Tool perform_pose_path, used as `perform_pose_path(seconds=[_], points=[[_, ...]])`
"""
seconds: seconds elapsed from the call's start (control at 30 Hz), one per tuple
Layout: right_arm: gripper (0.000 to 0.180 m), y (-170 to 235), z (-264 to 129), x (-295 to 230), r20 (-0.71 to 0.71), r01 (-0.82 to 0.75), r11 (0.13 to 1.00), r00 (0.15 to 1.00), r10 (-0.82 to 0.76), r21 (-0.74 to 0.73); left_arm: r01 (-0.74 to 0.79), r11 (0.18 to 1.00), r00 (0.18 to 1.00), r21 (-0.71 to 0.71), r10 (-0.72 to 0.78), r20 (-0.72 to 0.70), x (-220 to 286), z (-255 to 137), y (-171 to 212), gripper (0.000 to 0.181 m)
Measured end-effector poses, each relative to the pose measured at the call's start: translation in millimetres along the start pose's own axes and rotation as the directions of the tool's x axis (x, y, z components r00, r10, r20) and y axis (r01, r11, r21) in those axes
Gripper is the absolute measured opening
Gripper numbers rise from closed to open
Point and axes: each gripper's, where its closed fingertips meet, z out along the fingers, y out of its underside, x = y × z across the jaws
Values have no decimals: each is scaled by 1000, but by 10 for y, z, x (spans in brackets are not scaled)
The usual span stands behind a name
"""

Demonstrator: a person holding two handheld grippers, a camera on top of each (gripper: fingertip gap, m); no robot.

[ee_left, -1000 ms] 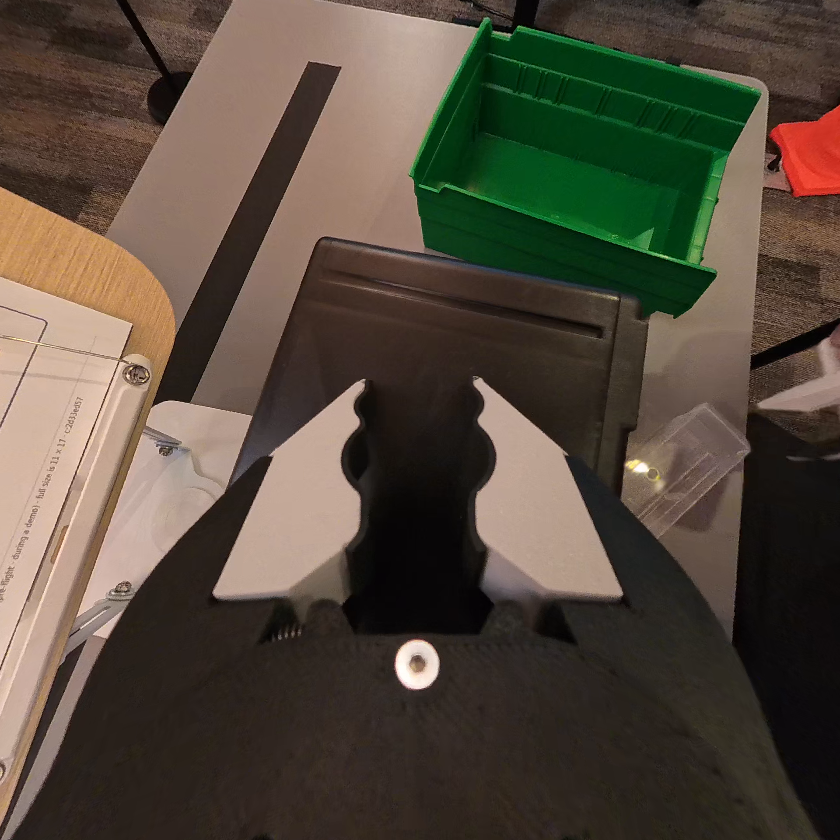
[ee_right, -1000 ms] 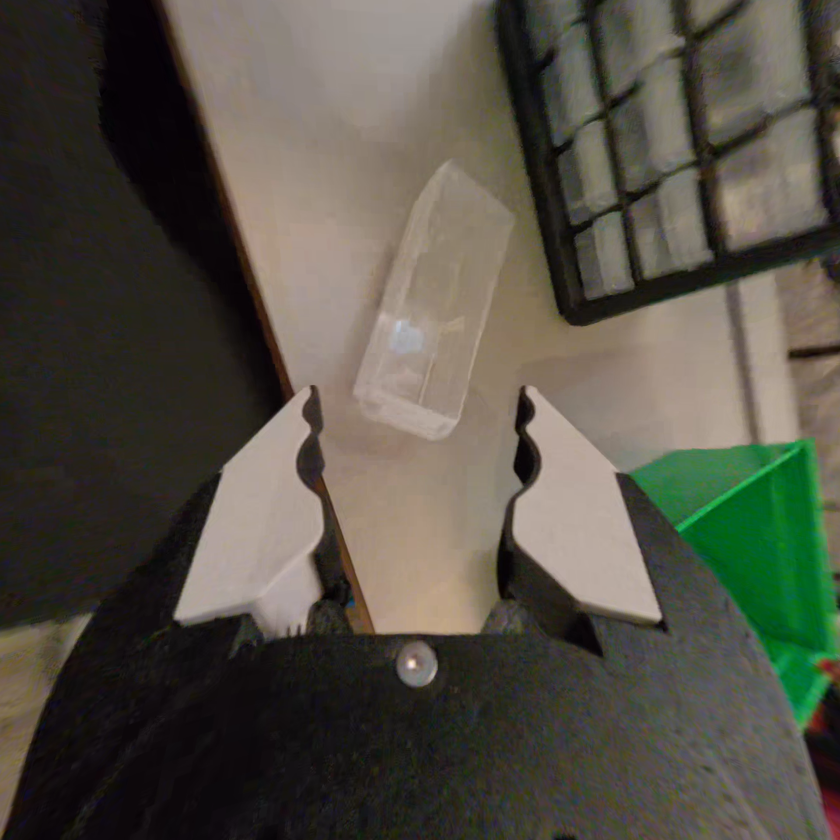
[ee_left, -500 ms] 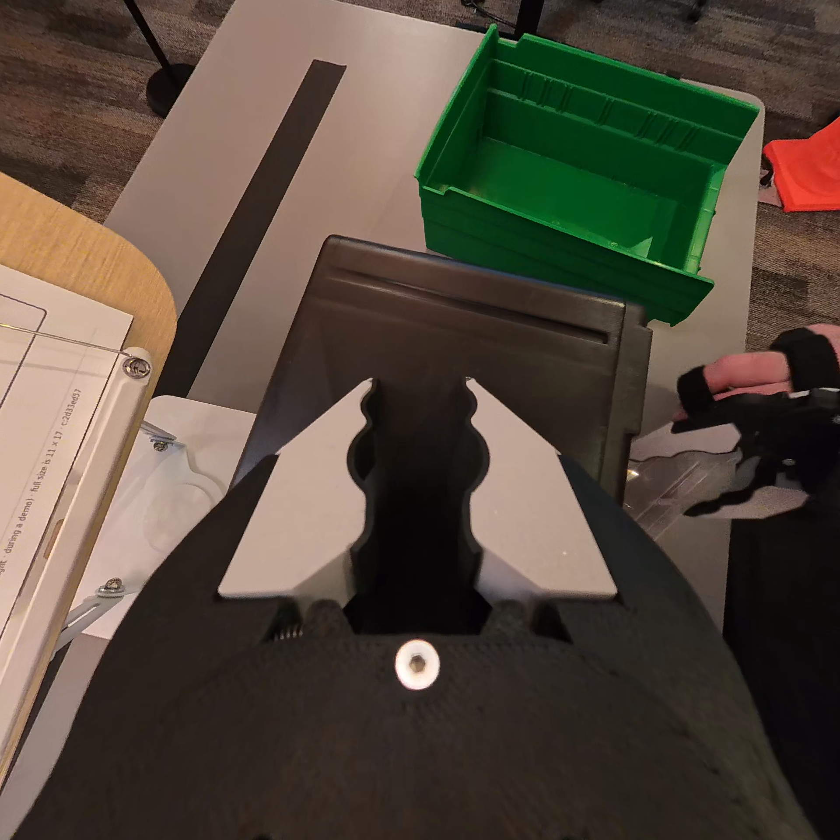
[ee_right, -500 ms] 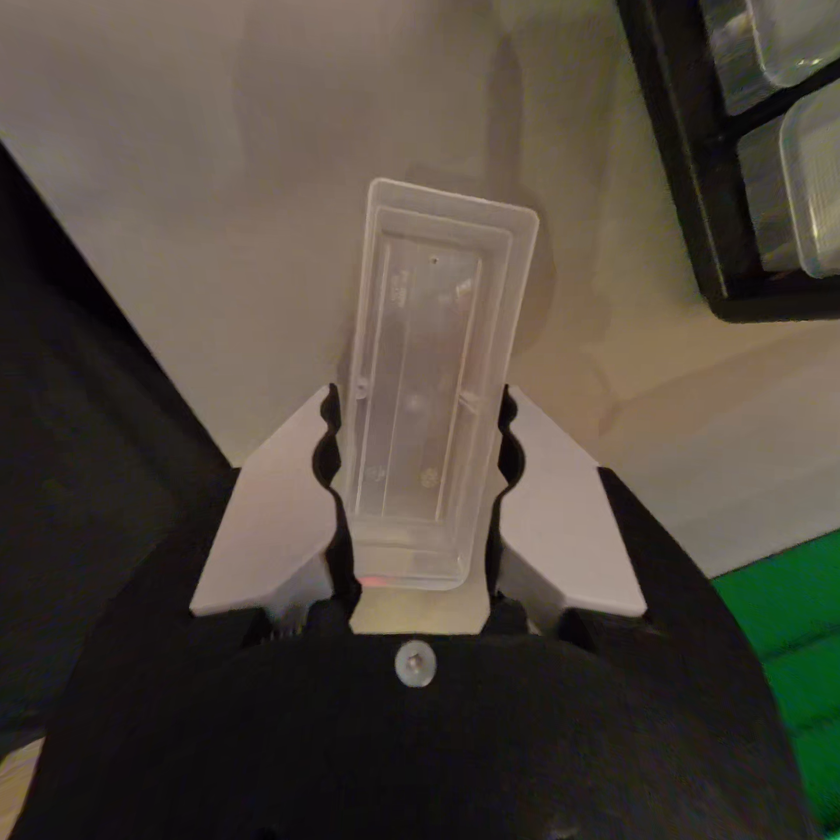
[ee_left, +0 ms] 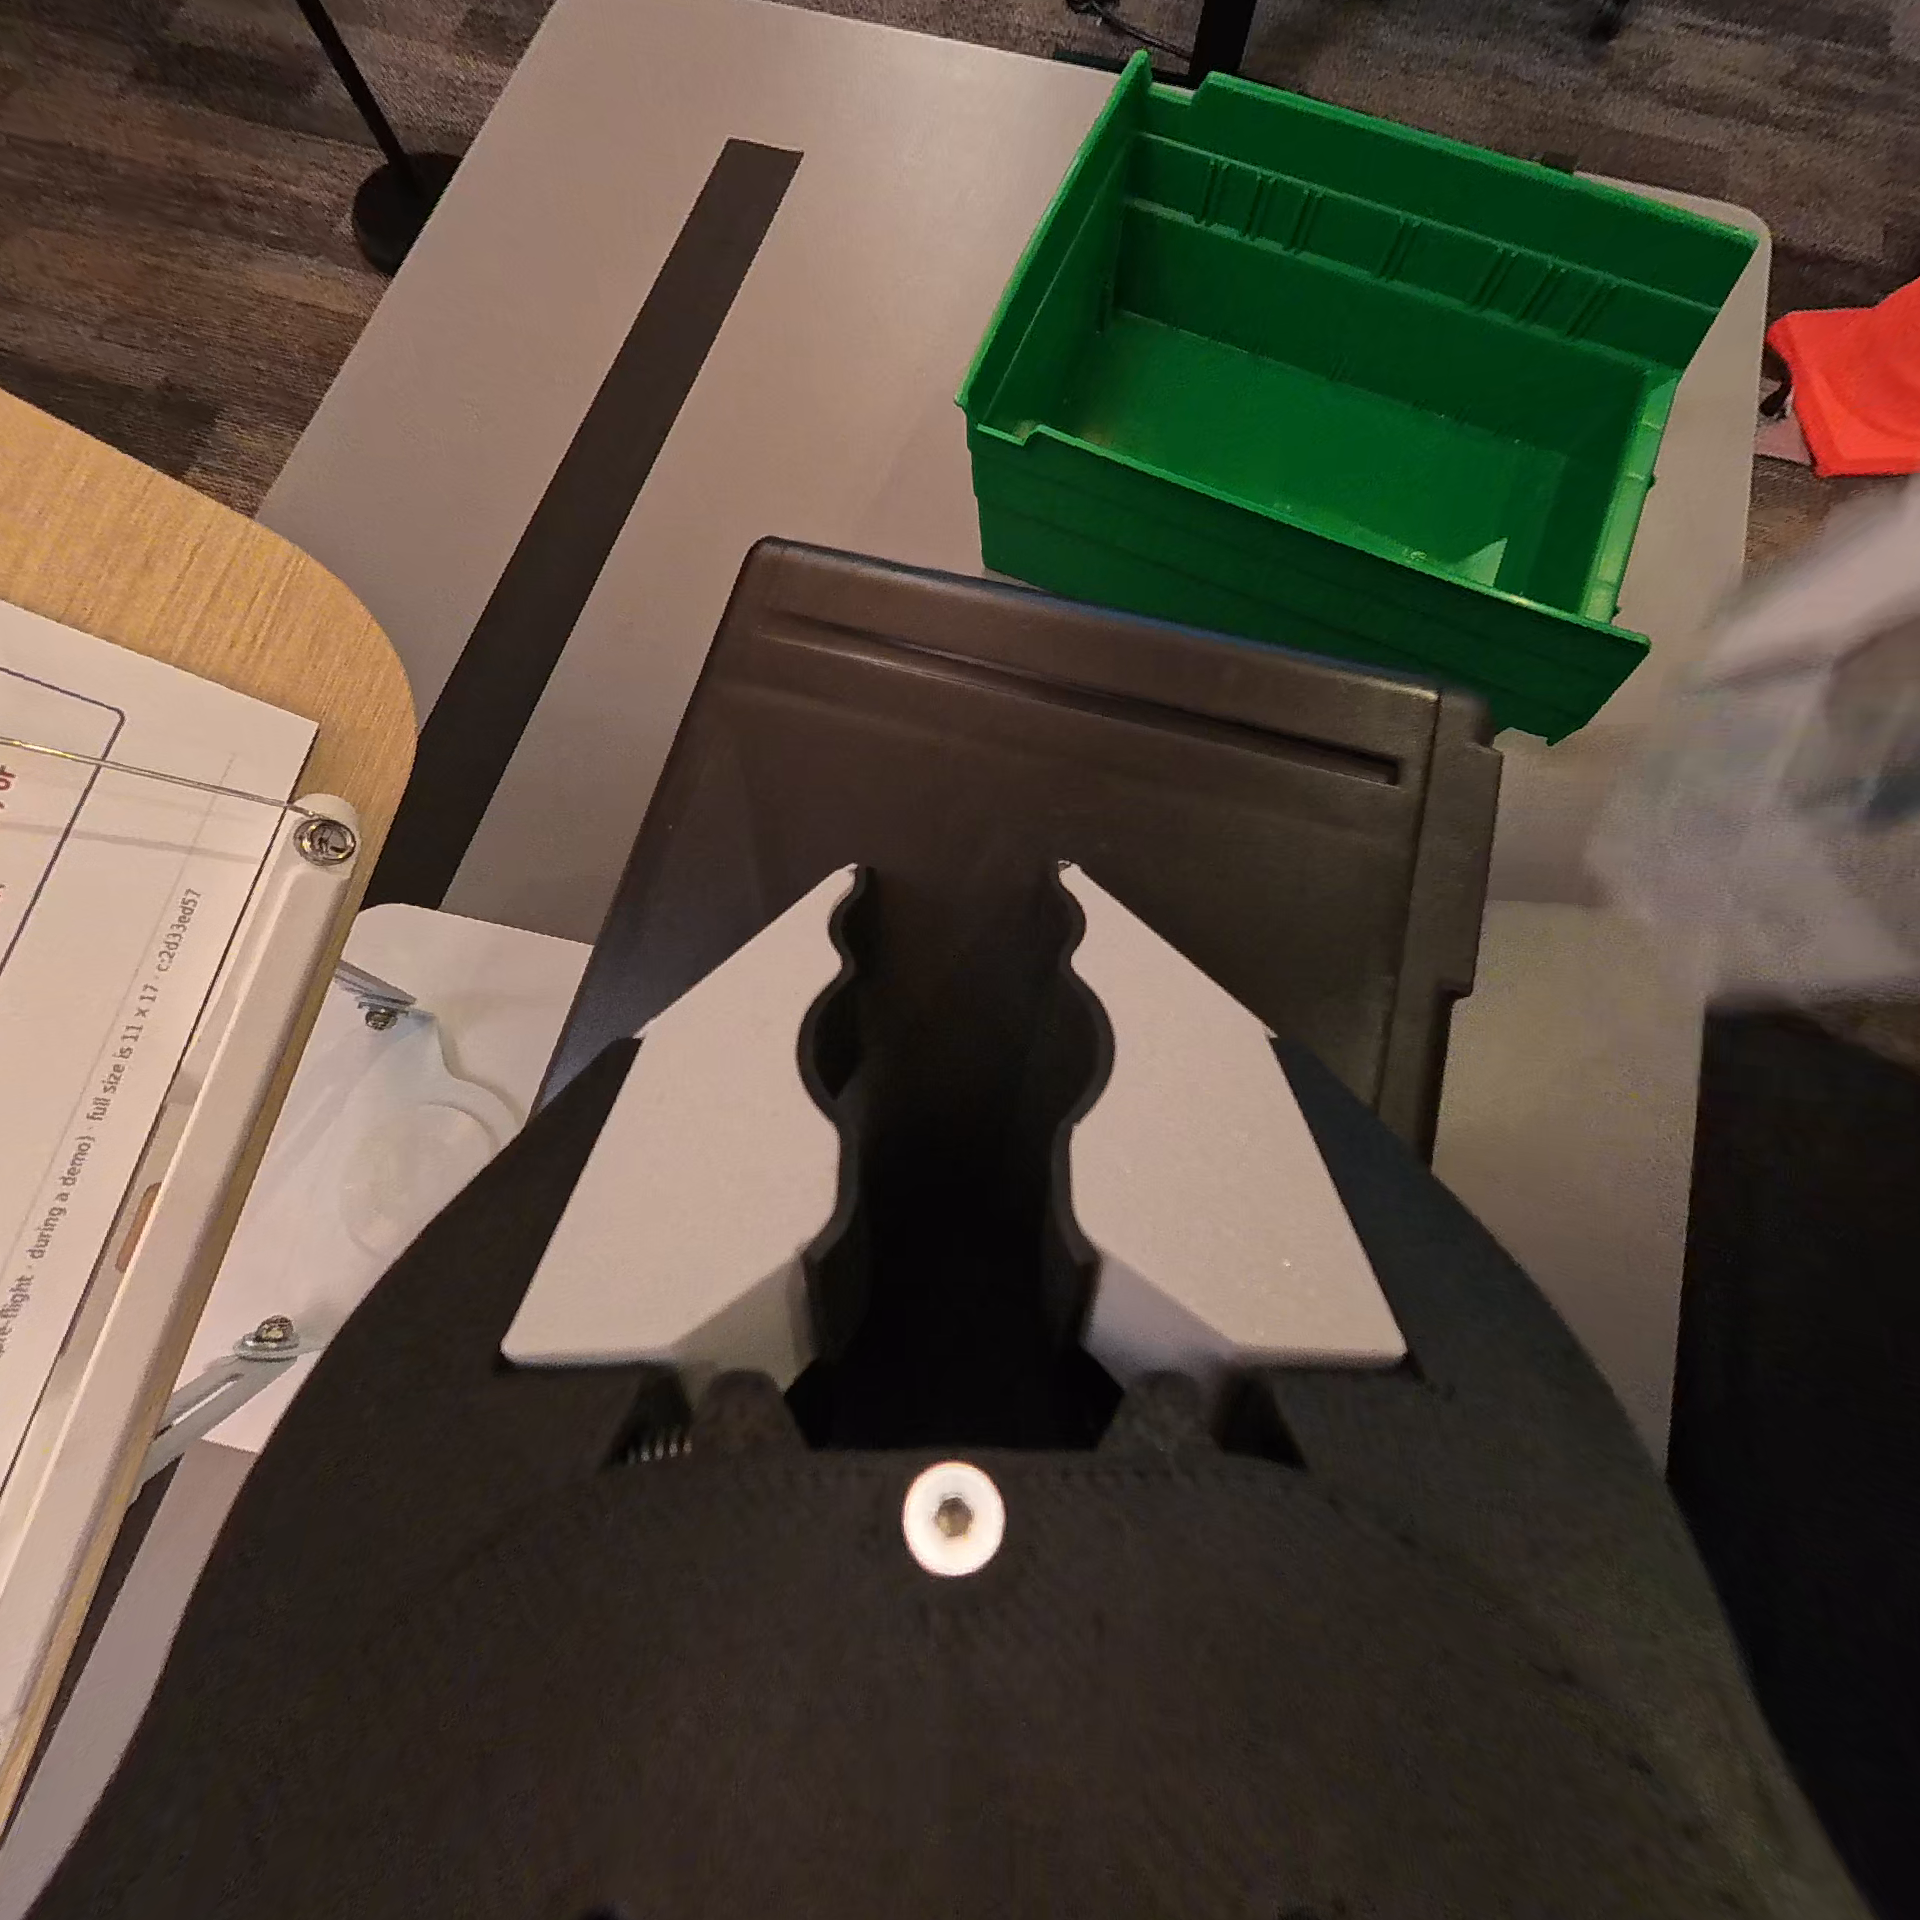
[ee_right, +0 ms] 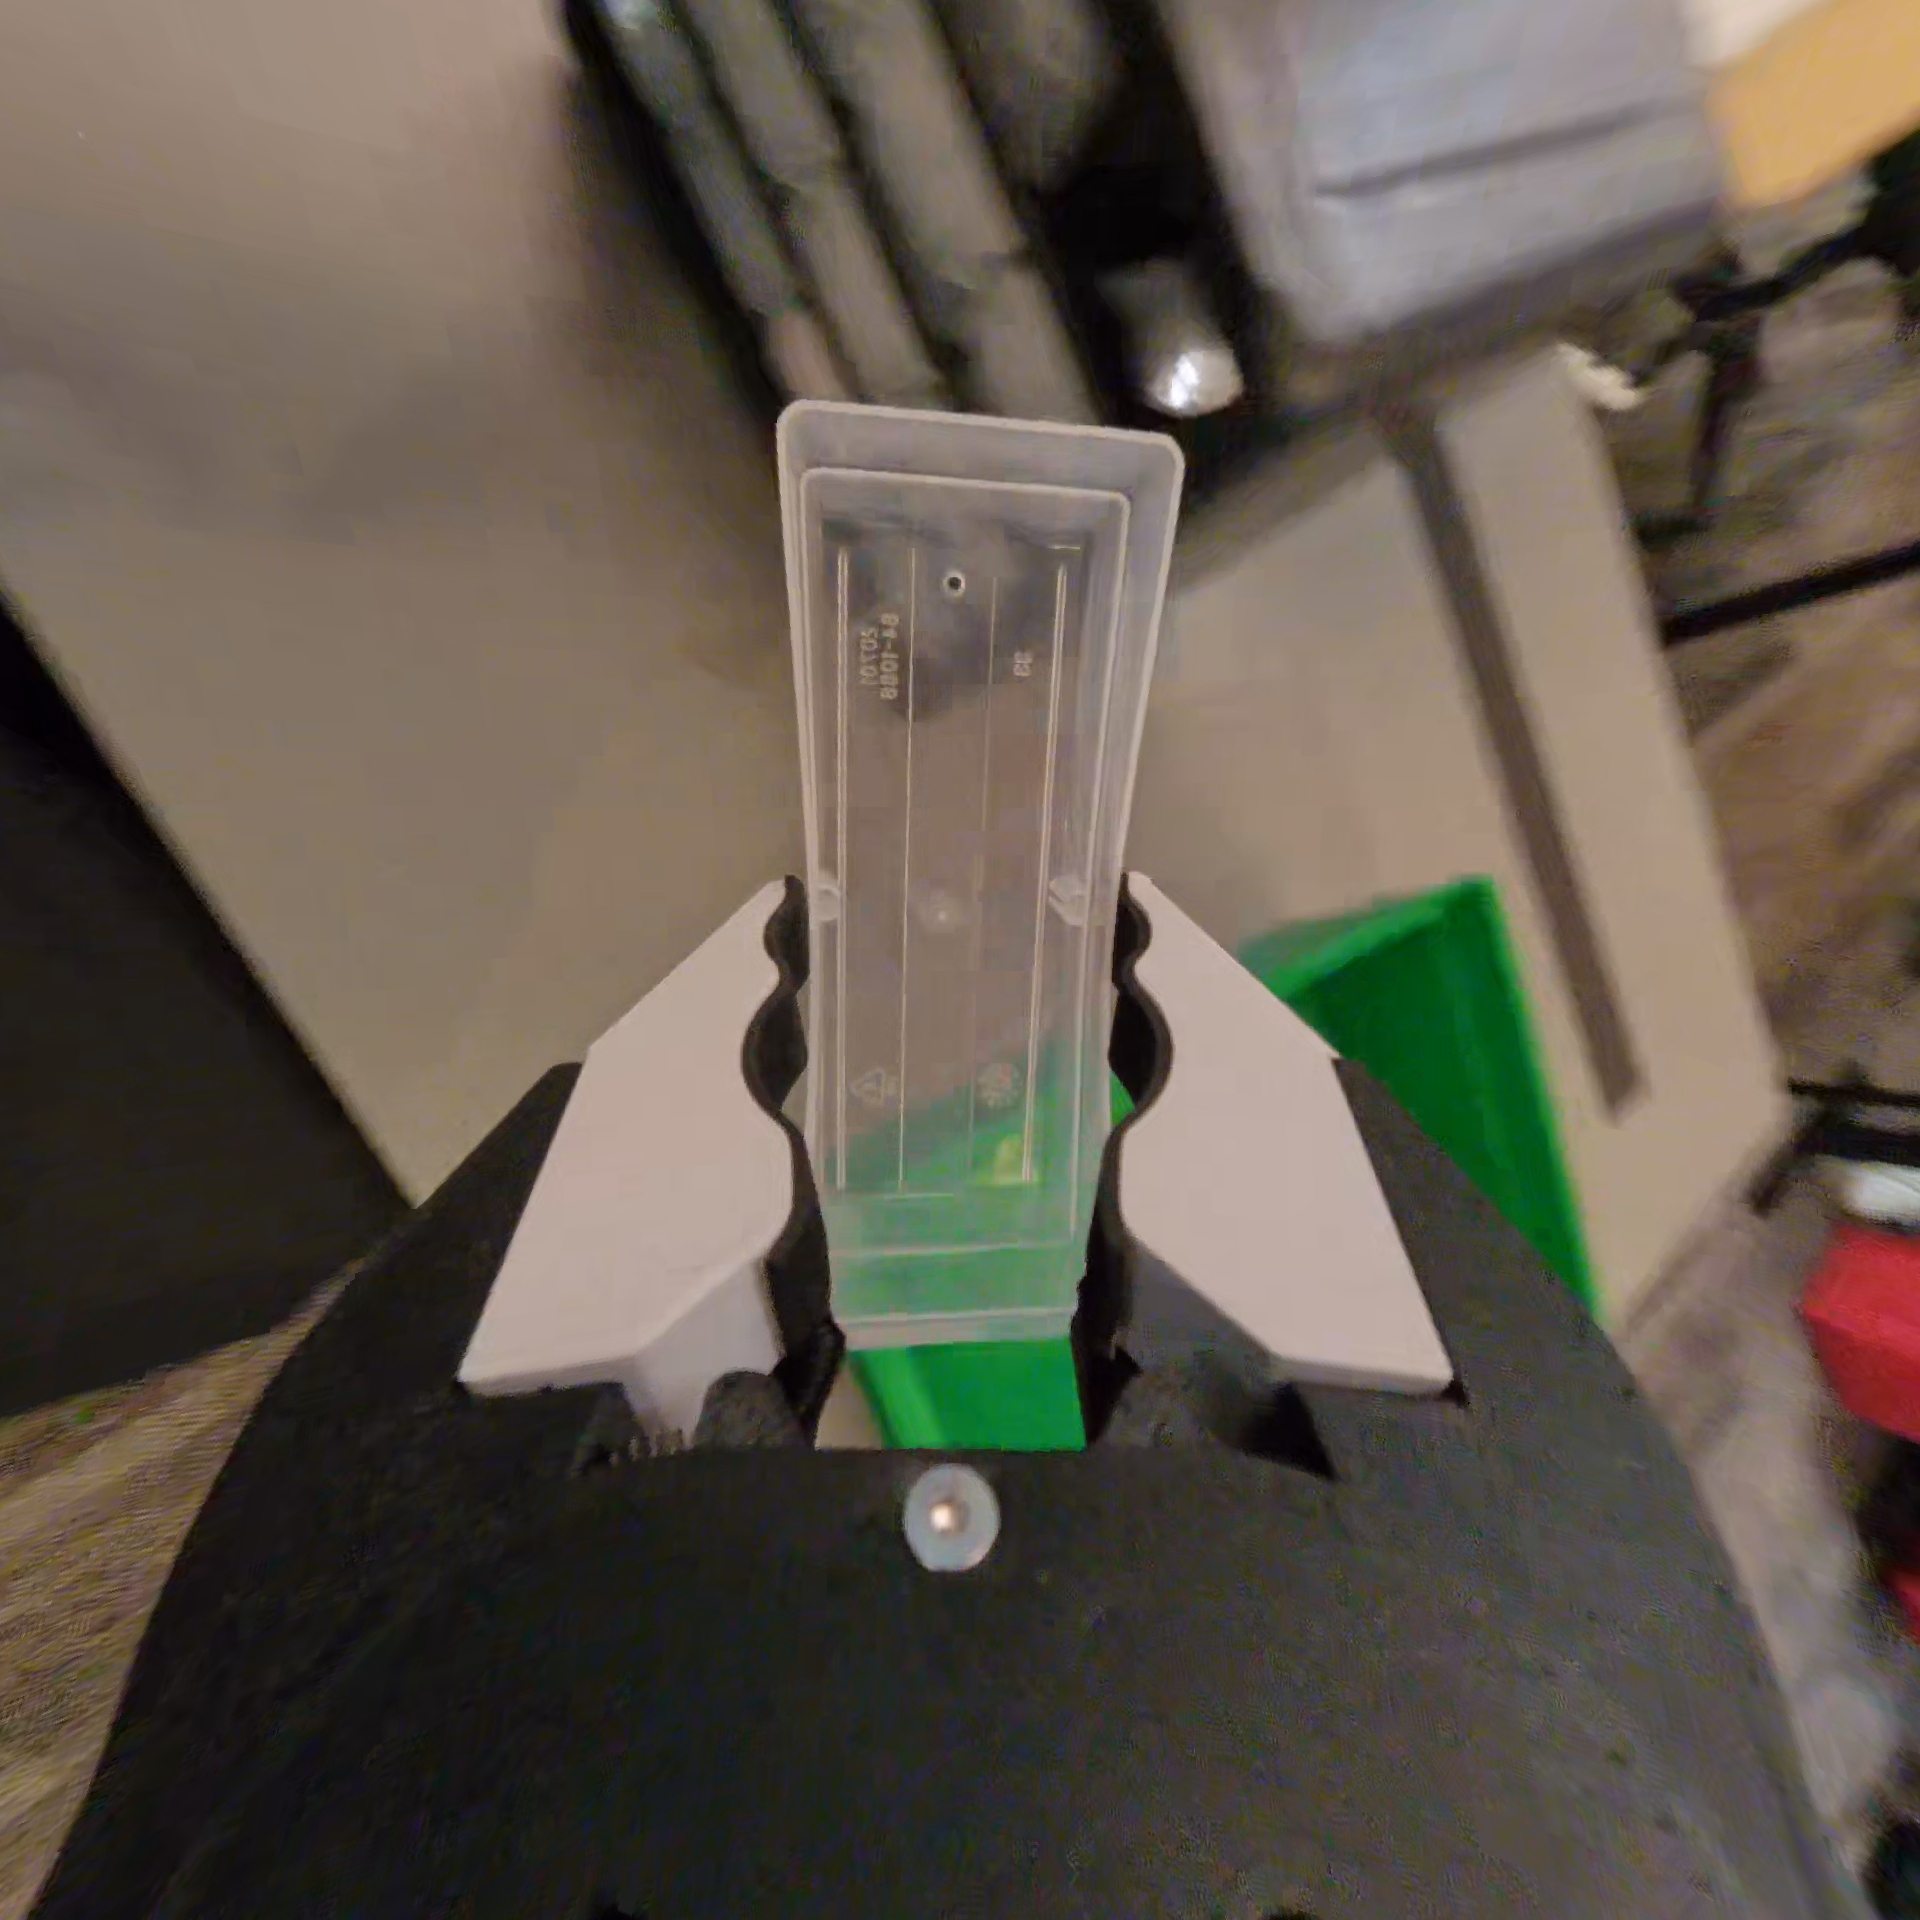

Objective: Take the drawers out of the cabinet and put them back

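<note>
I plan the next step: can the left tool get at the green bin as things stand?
Probably yes. The left tool is open and holds nothing, above the black cabinet. The green bin stands just beyond it on the grey table, open side up, nothing between.

One black cabinet [ee_left: 1049,790] stands on the grey worktop [ee_left: 582,416], seen from above in the left wrist view. One clear plastic drawer [ee_right: 966,831] shows in the right wrist view. One green bin [ee_left: 1351,416] sits on the worktop beyond the cabinet; the right wrist view shows the same single bin [ee_right: 1434,1039]. One black stripe [ee_left: 644,416] runs along the worktop. One wooden board [ee_left: 187,582] lies at the left, carrying one printed sheet [ee_left: 156,831] under one clear cover. One orange-red thing [ee_left: 1860,384] lies at the right edge. Two tongs appear, the left tongs [ee_left: 958,883] and the right tongs [ee_right: 958,904], each with two grey fingers.
</note>
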Motion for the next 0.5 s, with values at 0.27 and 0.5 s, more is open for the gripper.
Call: perform_pose_path(seconds=[0.27, 0.5], points=[[57, 1183, 1, 1542, -188, 132, 913, 958, -218, -385, -4, 1000, 1000, 1, 4, 6, 0, 1, -1, 31], [57, 1907, 774, 1697, 28, 245, 816, 962, -271, -523, -17, 1000, 1000, 2, 17, 13, 2, 2, -4, 31]])
